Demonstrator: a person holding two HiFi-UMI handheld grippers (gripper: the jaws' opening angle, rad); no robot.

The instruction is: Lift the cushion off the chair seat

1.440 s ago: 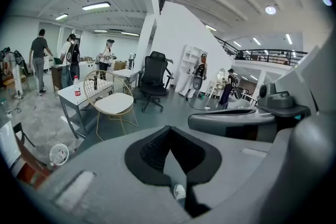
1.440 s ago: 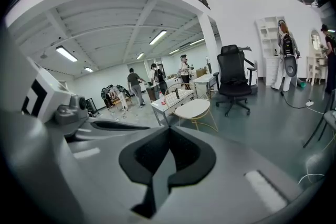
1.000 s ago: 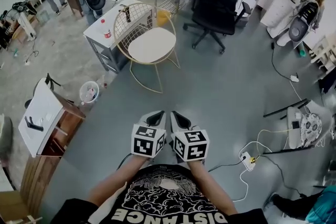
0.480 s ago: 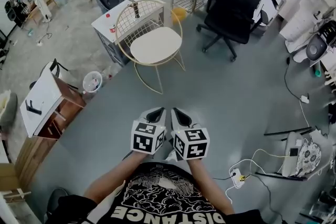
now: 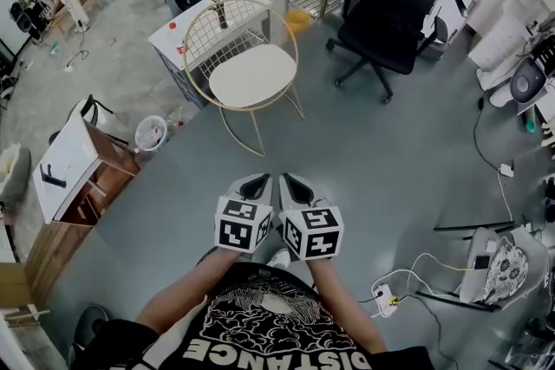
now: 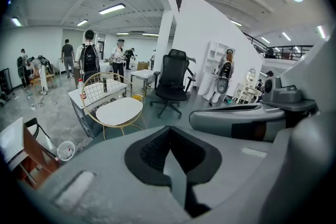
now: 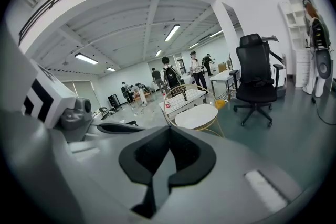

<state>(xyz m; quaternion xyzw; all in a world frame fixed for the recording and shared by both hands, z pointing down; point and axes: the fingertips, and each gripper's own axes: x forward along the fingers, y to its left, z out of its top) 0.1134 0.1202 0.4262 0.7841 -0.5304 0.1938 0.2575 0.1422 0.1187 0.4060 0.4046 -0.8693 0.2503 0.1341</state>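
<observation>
**A:** Where's the cushion?

**B:** I see the cushion (image 5: pixel 253 75) lying flat on the seat of the chair (image 5: pixel 227 23). It fills the seat inside the thin gold frame.

**A:** What does it look like?

**B:** It's off-white, smooth and thin, rounded with one straighter edge. I can't make out any pattern or creases on it. The gold wire-grid back rises behind it.

**A:** And the tongs?

**B:** I hold the left gripper (image 5: pixel 255 183) and right gripper (image 5: pixel 294 183) side by side, well short of the chair, over the grey floor (image 5: pixel 364 152) on its near side. Both have their jaws pressed together with nothing between them.

**A:** Anything close to the chair?

**B:** A white table (image 5: pixel 171 35) stands just behind it, and a black office chair (image 5: pixel 392 0) is to its right.
</observation>
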